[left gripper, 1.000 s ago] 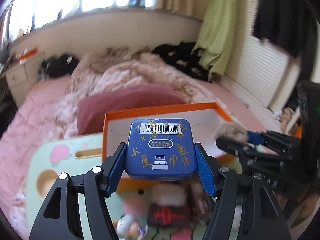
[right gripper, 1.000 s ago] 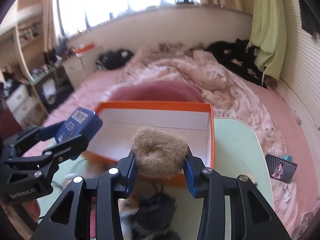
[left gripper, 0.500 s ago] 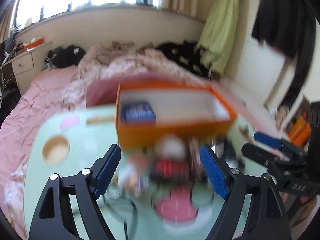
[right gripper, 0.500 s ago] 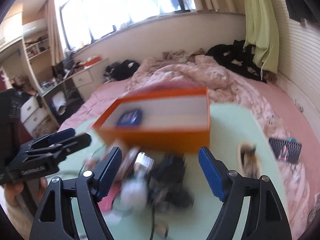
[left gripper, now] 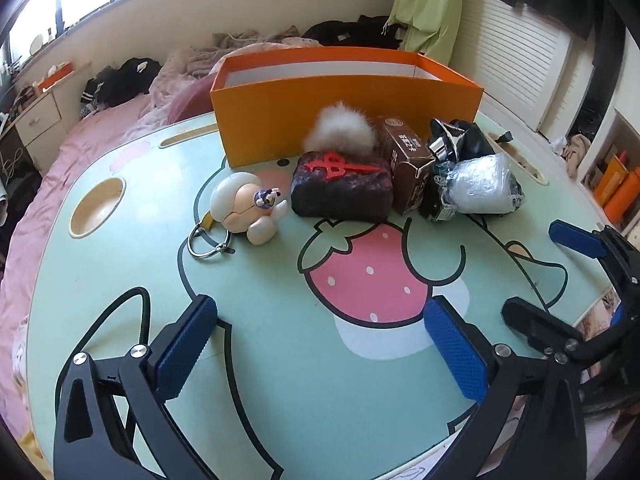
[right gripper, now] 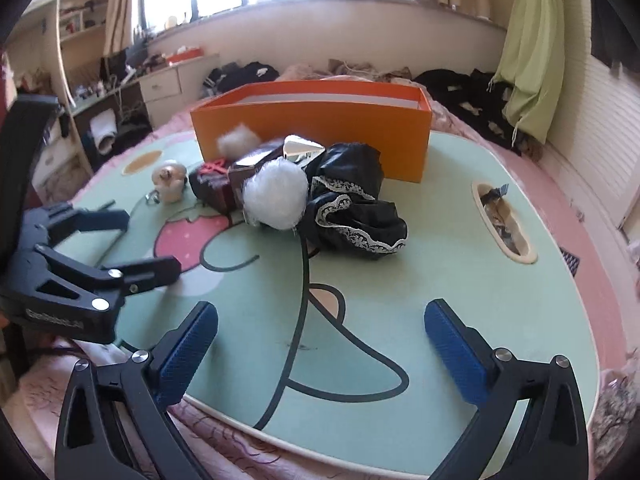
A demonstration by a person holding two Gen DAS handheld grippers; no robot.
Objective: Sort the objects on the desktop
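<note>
Clustered against the near long wall of an orange box [left gripper: 344,108] on the mint-green table [left gripper: 280,380]: a round cream toy figure [left gripper: 244,208] with a metal key ring [left gripper: 208,240] at the left end, a dark wrapped block [left gripper: 340,192] bearing a red plastic piece [left gripper: 336,164], a white fluffy ball [left gripper: 340,130] behind it touching the box wall, a brown carton [left gripper: 412,164] tilted on edge, and at the right end a crinkly clear-wrapped bundle [left gripper: 476,184] lying on black lace-trimmed cloth [right gripper: 352,208]. Stretched crosswise, that row, with its long axis parallel to the box's long side; box open upward, contents hidden from both views. Wide bare room on the printed strawberry [left gripper: 364,276] and the front half of the table, right up to the near rim. Sunk into the table top, a round cup recess [left gripper: 98,208] at the left and a long slot [right gripper: 504,220] with small clutter at the right. Beyond every edge, pink bed covers [left gripper: 36,184]. Left hand-held gripper [left gripper: 320,344] with jaws just opened wide, nothing between them, hanging over the bare front area; right hand-held gripper [right gripper: 320,344] likewise just spread apart and empty, near the front rim, close beside the left one.
</note>
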